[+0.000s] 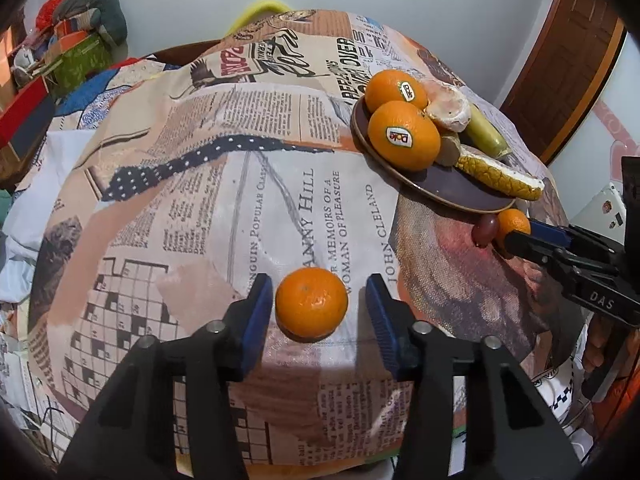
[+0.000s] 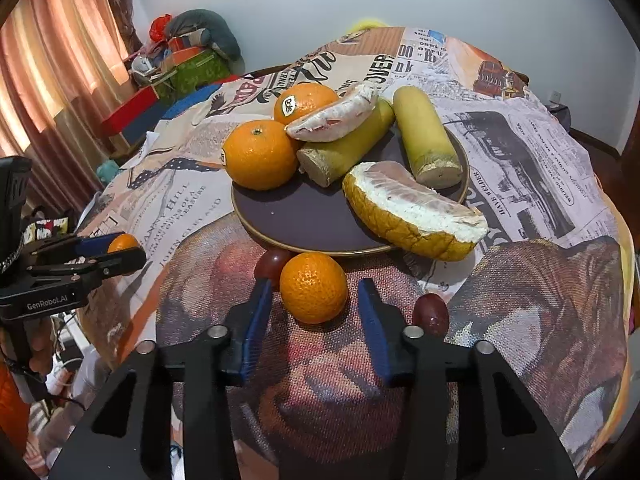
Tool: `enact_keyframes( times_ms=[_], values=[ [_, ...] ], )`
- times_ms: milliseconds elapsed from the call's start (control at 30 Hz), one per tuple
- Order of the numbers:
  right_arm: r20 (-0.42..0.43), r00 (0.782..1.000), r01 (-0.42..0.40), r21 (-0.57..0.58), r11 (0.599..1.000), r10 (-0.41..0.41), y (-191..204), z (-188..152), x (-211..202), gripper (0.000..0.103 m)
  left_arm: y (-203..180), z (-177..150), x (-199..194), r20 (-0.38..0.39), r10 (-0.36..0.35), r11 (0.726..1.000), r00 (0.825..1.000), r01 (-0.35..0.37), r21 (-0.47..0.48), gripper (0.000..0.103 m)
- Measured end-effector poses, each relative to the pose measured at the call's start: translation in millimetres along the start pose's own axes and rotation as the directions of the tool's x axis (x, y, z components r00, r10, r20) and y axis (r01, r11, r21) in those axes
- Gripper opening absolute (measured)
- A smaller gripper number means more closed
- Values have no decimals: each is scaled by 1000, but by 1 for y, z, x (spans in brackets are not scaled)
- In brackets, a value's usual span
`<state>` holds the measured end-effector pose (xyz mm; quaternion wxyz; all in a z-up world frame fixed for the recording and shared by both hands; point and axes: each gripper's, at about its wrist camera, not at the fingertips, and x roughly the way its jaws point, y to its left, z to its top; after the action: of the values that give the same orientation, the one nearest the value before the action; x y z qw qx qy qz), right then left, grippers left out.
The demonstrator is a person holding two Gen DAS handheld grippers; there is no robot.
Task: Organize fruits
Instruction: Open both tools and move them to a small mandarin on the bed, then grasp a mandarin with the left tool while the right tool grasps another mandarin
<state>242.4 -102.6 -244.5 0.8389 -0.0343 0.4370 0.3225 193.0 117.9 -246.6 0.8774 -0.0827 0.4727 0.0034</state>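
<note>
The left gripper (image 1: 312, 312) is spread wide around a small orange (image 1: 311, 303) resting on the newspaper-print tablecloth (image 1: 208, 184), its blue pads not touching the fruit. The right gripper (image 2: 314, 304) is likewise spread around a second orange (image 2: 313, 287), just in front of a dark plate (image 2: 304, 216). The plate holds two stickered oranges, pomelo wedges (image 2: 412, 216) and sugarcane pieces (one wedge overhangs the rim). Two dark red grapes (image 2: 430, 314) lie beside the right gripper.
</note>
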Motion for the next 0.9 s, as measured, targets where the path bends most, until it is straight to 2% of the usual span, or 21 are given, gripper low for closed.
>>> enact_keyframes(
  times_ms=[33,167,467,900],
  values=[
    [-1,1000,-7,1,1000,7,0,0,1,33,-1,-1,0,3,4,1000,1000,-4,4,46],
    [1,1000,-4,-11,1000,4,1,1,0,32,-2,0,1,7,15,1000,1000,-15,17,34],
    [48,999,0,-7,1000,1,-4,5,-18,32,-10,5,-8,23,4,1000,1000,-4,22,34],
    [169,985,12,20,1000,-15,-19,24,-53,32,-60,45,-21,122,-48,995,991,38,89,34]
  ],
)
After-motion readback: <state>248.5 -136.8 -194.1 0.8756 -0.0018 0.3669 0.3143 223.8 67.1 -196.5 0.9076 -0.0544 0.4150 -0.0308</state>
